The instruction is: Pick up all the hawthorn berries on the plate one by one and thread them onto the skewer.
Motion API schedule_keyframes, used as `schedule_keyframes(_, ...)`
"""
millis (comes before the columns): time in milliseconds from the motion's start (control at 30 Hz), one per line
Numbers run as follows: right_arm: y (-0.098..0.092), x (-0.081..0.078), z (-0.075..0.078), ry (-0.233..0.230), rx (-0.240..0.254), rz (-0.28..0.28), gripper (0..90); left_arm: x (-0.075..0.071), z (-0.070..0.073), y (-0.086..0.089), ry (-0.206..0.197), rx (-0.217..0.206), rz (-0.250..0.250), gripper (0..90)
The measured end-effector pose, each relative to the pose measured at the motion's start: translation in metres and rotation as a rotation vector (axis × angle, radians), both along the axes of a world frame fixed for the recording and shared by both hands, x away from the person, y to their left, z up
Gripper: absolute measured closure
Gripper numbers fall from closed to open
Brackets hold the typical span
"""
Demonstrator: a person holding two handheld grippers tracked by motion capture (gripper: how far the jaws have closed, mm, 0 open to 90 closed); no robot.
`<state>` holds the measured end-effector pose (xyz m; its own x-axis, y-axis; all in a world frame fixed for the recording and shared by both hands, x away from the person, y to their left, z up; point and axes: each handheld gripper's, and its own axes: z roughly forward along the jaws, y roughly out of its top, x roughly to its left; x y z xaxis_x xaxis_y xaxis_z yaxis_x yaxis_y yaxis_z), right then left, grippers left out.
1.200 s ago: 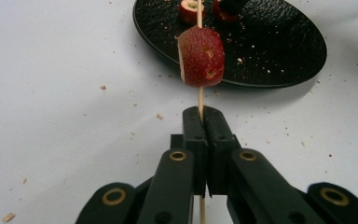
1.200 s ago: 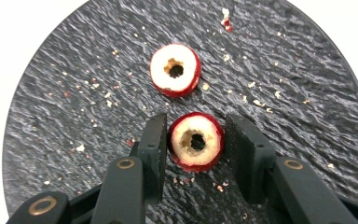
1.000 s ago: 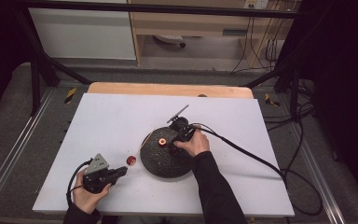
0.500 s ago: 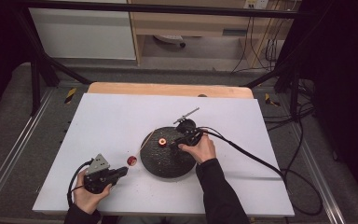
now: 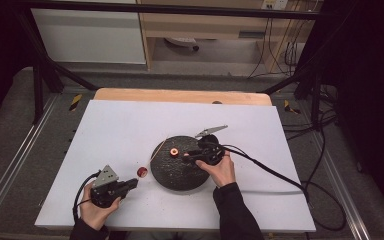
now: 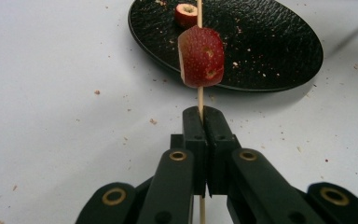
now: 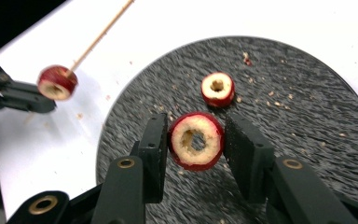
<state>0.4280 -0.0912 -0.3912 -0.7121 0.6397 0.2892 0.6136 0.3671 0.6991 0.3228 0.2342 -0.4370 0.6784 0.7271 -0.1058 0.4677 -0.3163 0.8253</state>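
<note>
Right gripper view, lower centre: right gripper (image 7: 196,142) clamped on a cored red fruit ring (image 7: 196,140), cut face toward the camera, pads either side of its rim, carried just above the black plate (image 7: 307,93). Beyond it, upper centre of the plate, a second ring (image 7: 217,88) lying flat. Farther off, upper left, the skewer (image 7: 103,31) with a threaded piece (image 7: 57,82) already on it.

Left gripper view, bottom centre: left gripper (image 6: 202,122) shut tight on the skewer's shaft, stick running straight up the frame through the threaded piece to the plate rim.

High view: right gripper at centre over the plate, left gripper (image 5: 130,184) at lower left on the white table (image 5: 130,125).

Judgement on the step in hand, threading the held ring:
- Bring the core hole square onto the skewer tip, not at a slant.
- Keep the skewer hand steady and level.
- Push along the shaft gently; soft flesh likely to split under side load.
- Release only once seated against the threaded piece.
</note>
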Motion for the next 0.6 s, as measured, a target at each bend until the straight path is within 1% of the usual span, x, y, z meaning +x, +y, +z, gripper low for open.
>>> schedule_keyframes(267, -0.009, -0.011, -0.009, -0.032, 0.173, -0.068, 61.2, -0.001, 0.000, -0.004, -0.004, -0.008, -0.005, 88.5)
schedule_keyframes(367, -0.012, -0.013, -0.012, -0.034, 0.224, -0.090, 61.2, -0.001, -0.001, -0.006, -0.004, -0.009, -0.004, 88.5)
schedule_keyframes(600, -0.017, -0.016, -0.015, -0.047, 0.308, -0.130, 61.2, -0.002, -0.002, -0.010, -0.009, -0.014, -0.003, 88.5)
